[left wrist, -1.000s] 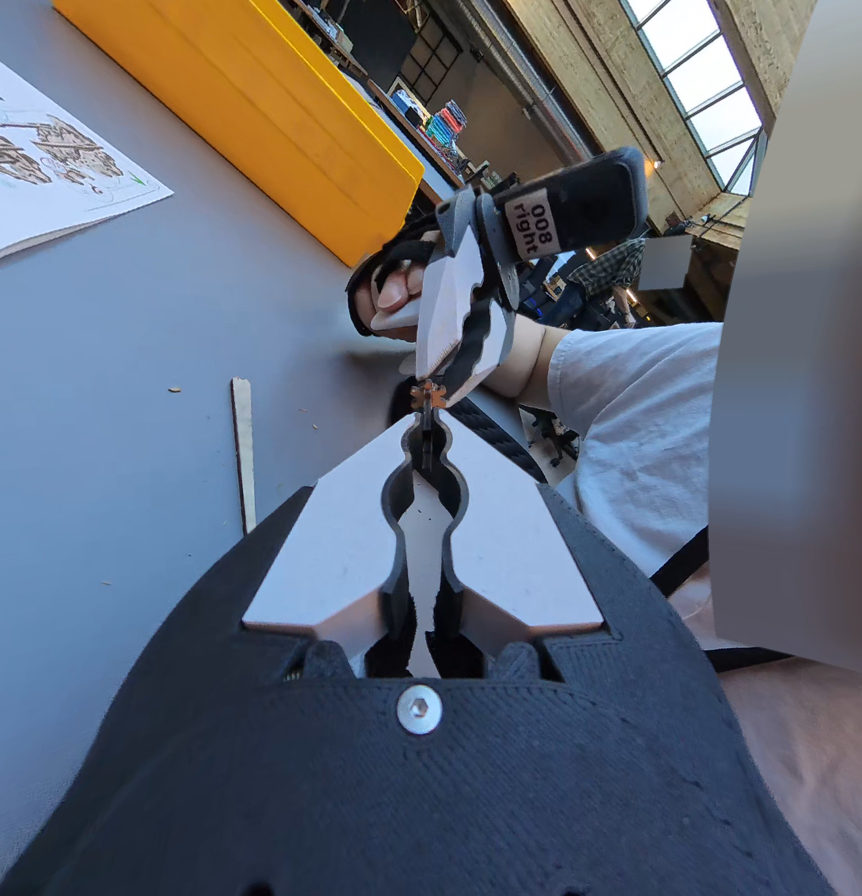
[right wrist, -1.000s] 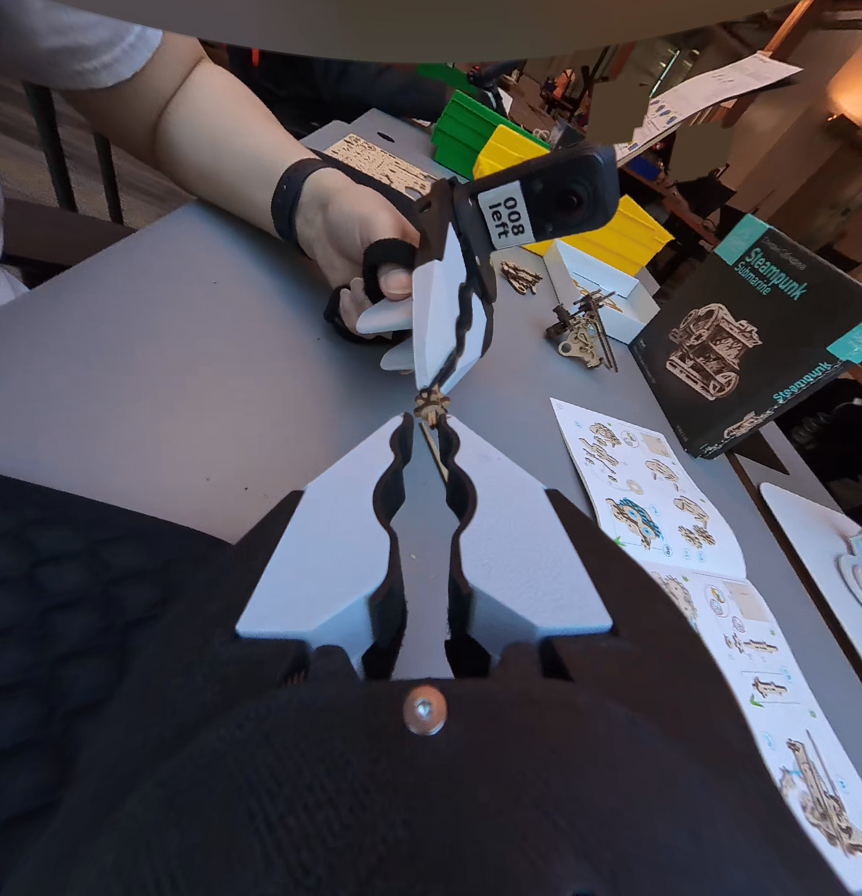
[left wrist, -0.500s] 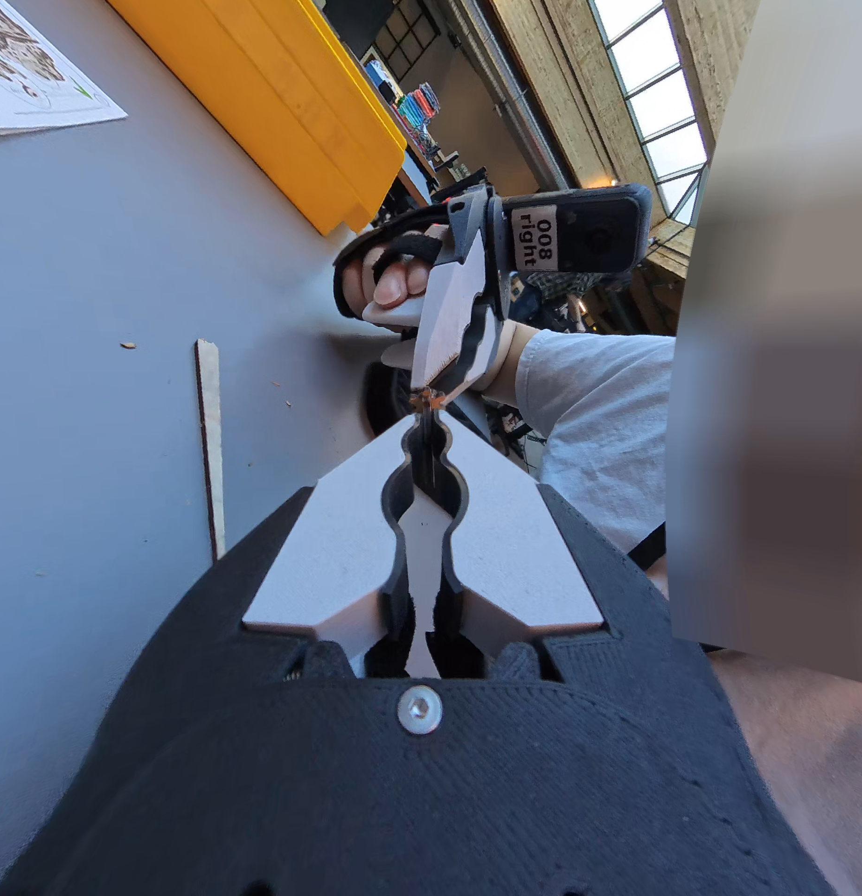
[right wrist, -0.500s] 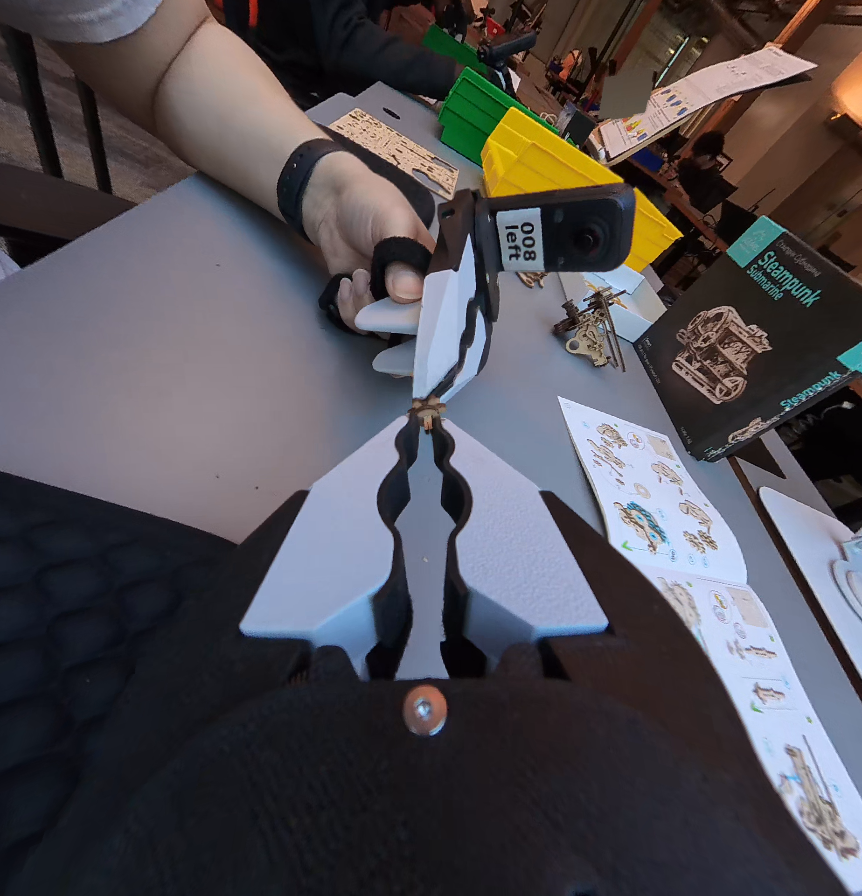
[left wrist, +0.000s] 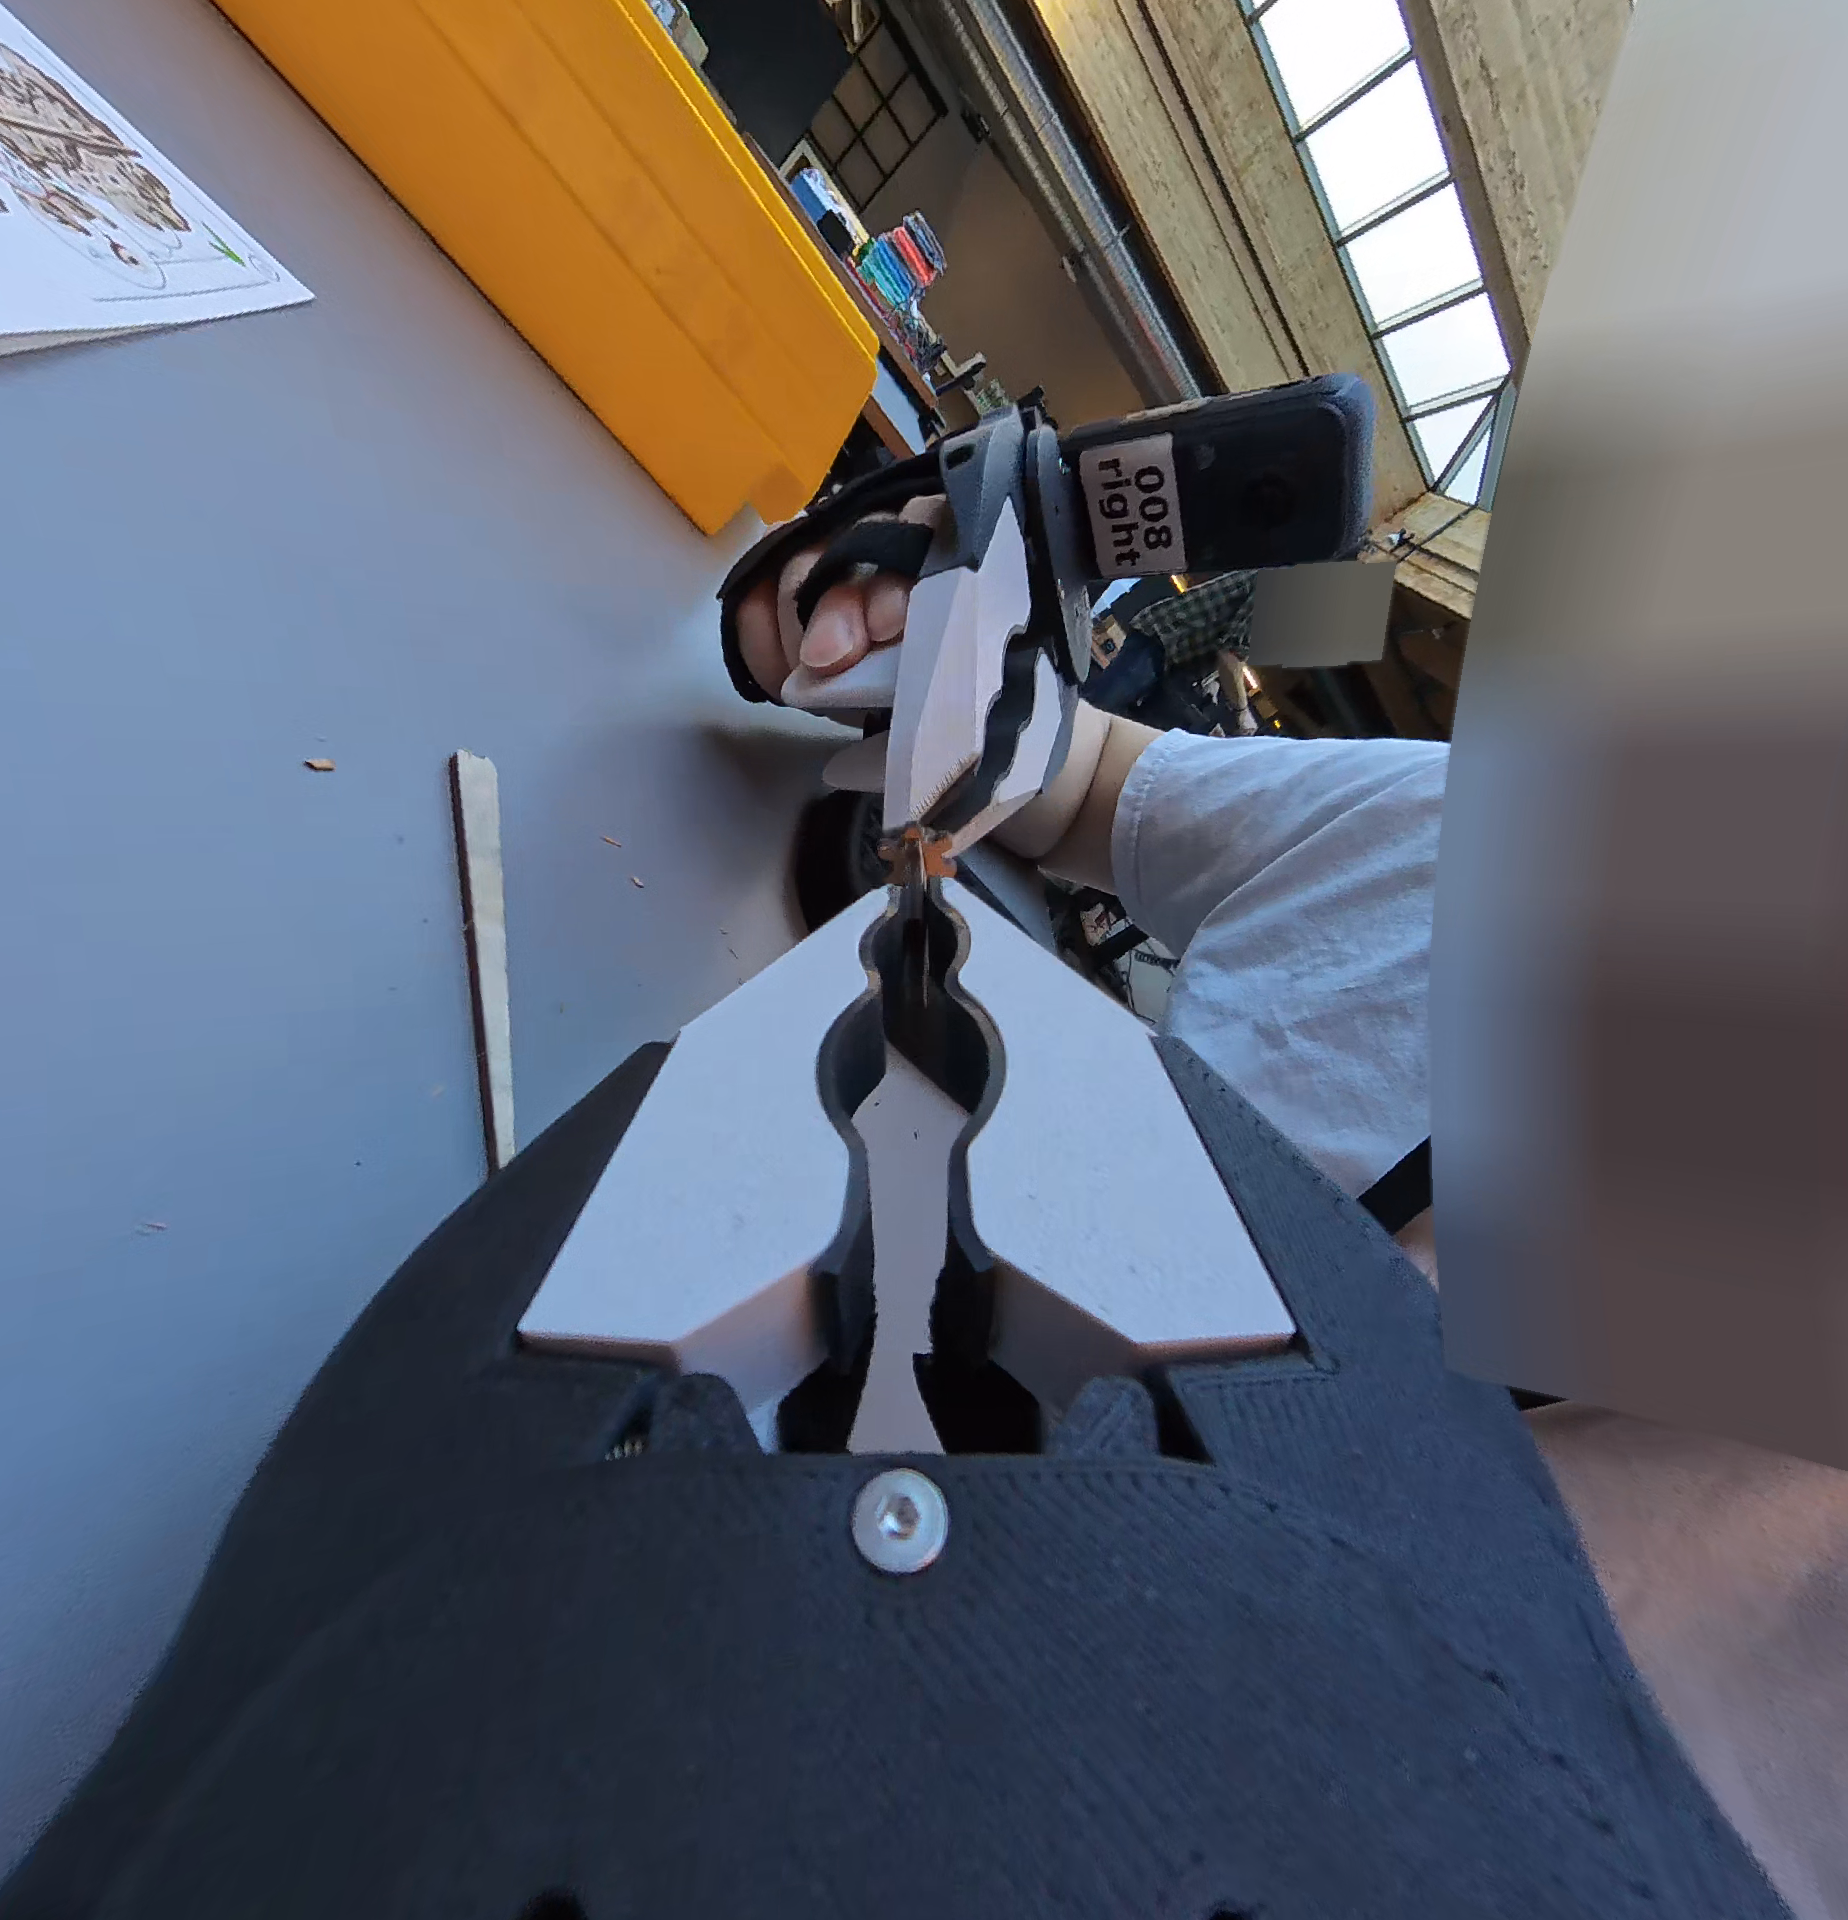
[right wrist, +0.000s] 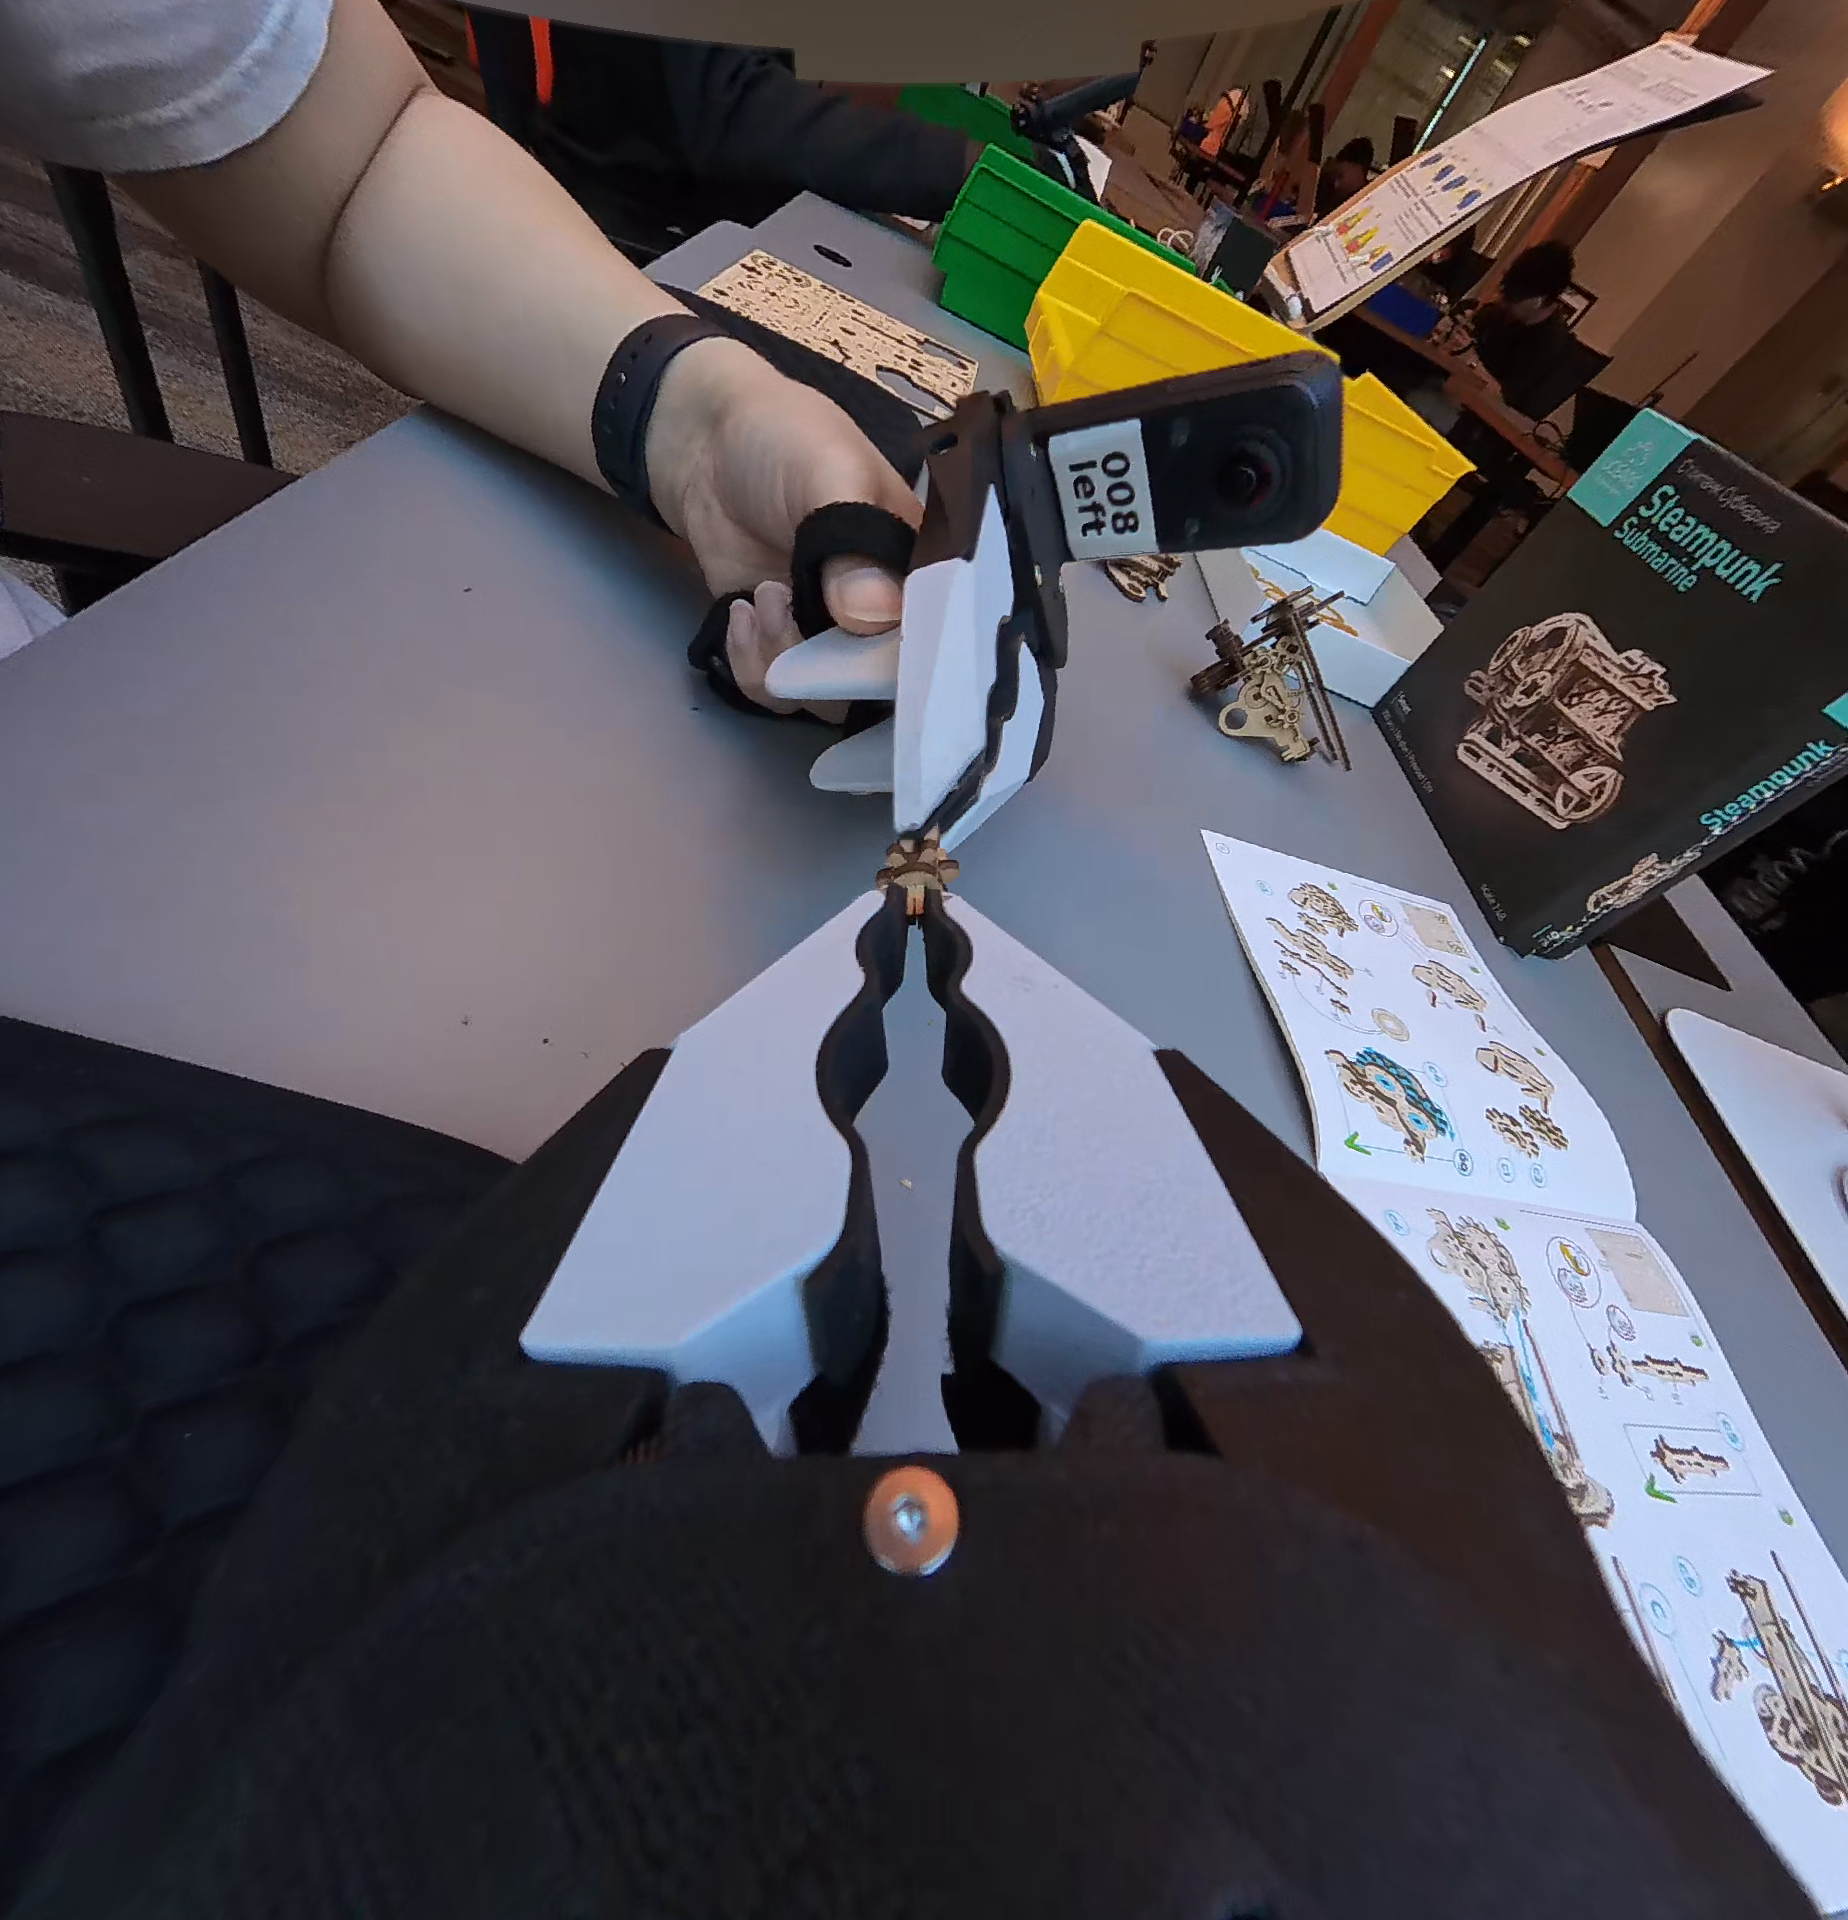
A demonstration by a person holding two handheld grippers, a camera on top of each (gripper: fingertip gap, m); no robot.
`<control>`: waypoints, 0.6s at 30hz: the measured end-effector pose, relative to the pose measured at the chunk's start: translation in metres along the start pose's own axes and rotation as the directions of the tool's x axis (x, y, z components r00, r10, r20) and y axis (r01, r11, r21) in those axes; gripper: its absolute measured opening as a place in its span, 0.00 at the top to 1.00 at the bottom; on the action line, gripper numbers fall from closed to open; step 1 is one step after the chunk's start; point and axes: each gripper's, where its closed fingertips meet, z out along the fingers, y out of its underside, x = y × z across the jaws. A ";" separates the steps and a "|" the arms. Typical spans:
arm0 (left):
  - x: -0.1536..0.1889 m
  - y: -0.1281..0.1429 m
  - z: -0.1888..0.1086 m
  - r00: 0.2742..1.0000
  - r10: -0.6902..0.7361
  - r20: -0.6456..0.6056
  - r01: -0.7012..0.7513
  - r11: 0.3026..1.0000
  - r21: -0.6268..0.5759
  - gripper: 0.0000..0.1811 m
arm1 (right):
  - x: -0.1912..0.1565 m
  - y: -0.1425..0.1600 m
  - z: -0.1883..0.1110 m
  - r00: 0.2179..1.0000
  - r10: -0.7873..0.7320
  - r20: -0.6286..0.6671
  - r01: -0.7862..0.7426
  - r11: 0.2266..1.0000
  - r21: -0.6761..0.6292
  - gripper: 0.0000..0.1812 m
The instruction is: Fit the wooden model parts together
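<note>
My left gripper [left wrist: 915, 920] is shut on a thin wooden part [left wrist: 918, 940], seen edge-on and dark between its tips. My right gripper [right wrist: 915, 914] is shut on the stub of a small wooden gear-shaped part [right wrist: 915, 871]. The two grippers point at each other, tip to tip, above the grey table [right wrist: 380, 779]. The gear part [left wrist: 915, 854] sits right between both pairs of tips. The right gripper [left wrist: 935, 826] shows opposite in the left wrist view. The left gripper [right wrist: 925, 831] shows opposite in the right wrist view. How far the parts are joined is hidden.
A part-built wooden model [right wrist: 1268, 681], a white box [right wrist: 1346, 613] and a black kit box [right wrist: 1626, 675] stand at the right. An open instruction booklet [right wrist: 1419, 1049] lies beside them. Yellow bins [right wrist: 1211, 332], green bins [right wrist: 1003, 239] and a wooden part sheet [right wrist: 837, 322] are behind. A loose wooden strip [left wrist: 484, 935] lies on the table. Both grippers' tips are close together, under 4 cm apart. The part-built wooden model [right wrist: 1268, 681] is about 30 cm from both grippers' fingertips.
Both grippers stay shut and tip to tip, tilting and shifting slightly together. A thin stick seen in the right jaws' gap 1 s ago no longer shows.
</note>
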 end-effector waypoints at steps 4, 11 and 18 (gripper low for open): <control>-0.003 0.000 -0.001 1.000 -0.016 0.008 0.016 1.000 0.005 1.00 | 0.000 0.002 0.001 1.000 -0.015 -0.011 0.015 1.000 -0.006 1.00; -0.004 -0.001 -0.002 0.998 -0.066 -0.016 0.067 0.997 0.028 1.00 | 0.001 0.001 0.002 0.999 -0.021 -0.032 0.020 1.000 -0.013 1.00; -0.004 0.001 0.000 0.998 -0.059 -0.003 0.059 0.998 0.015 1.00 | -0.002 0.003 0.001 1.000 0.006 0.004 -0.006 1.000 -0.028 1.00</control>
